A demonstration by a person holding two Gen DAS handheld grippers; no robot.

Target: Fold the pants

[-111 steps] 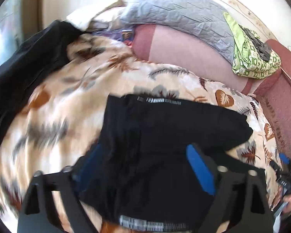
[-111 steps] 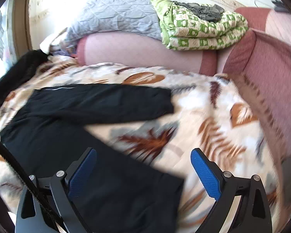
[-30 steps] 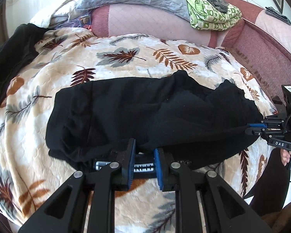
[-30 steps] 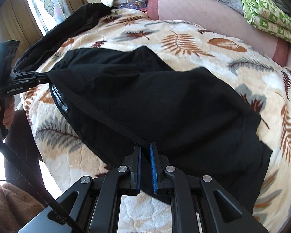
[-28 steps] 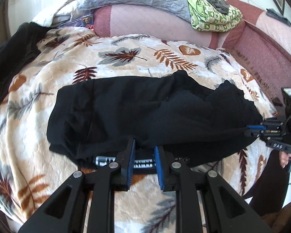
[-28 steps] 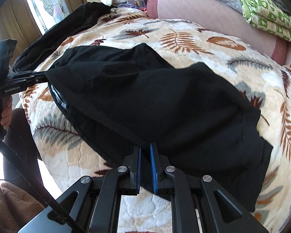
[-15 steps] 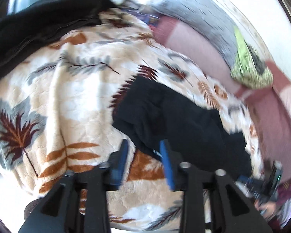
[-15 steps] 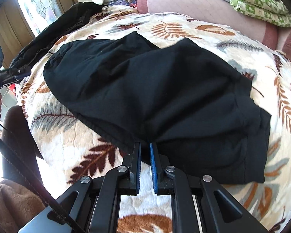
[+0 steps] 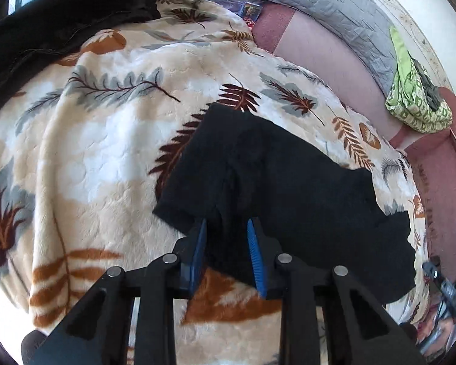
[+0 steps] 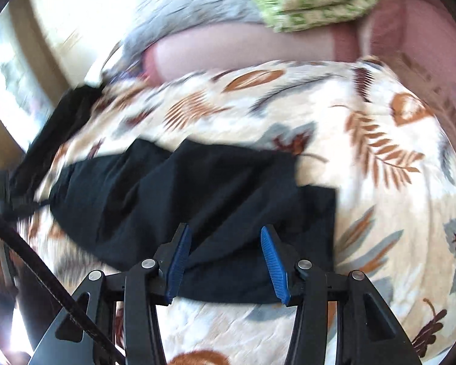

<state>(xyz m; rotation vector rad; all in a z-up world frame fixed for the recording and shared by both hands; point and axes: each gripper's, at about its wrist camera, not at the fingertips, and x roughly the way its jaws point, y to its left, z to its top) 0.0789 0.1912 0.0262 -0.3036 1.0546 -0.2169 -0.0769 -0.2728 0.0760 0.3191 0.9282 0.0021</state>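
Pants [image 9: 288,188] released: both claws, clamped before, now gape apart.

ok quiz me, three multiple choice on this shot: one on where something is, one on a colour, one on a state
1. Where do the pants lie?
A. on the leaf-print blanket
B. on the grey quilt
C. on the floor

2. What colour are the pants?
A. green
B. grey
C. black

3. How do the jaws of the left hand-held gripper and the right hand-held gripper stand?
A. both clamped on cloth
B. both open
C. one shut

Answers:
1 A: leaf-print fabric shows on every side of the pants.
2 C: the cloth is uniformly black in both views.
3 B: in each wrist view a clear gap separates the blue pads, with the pants lying beneath, ungripped.
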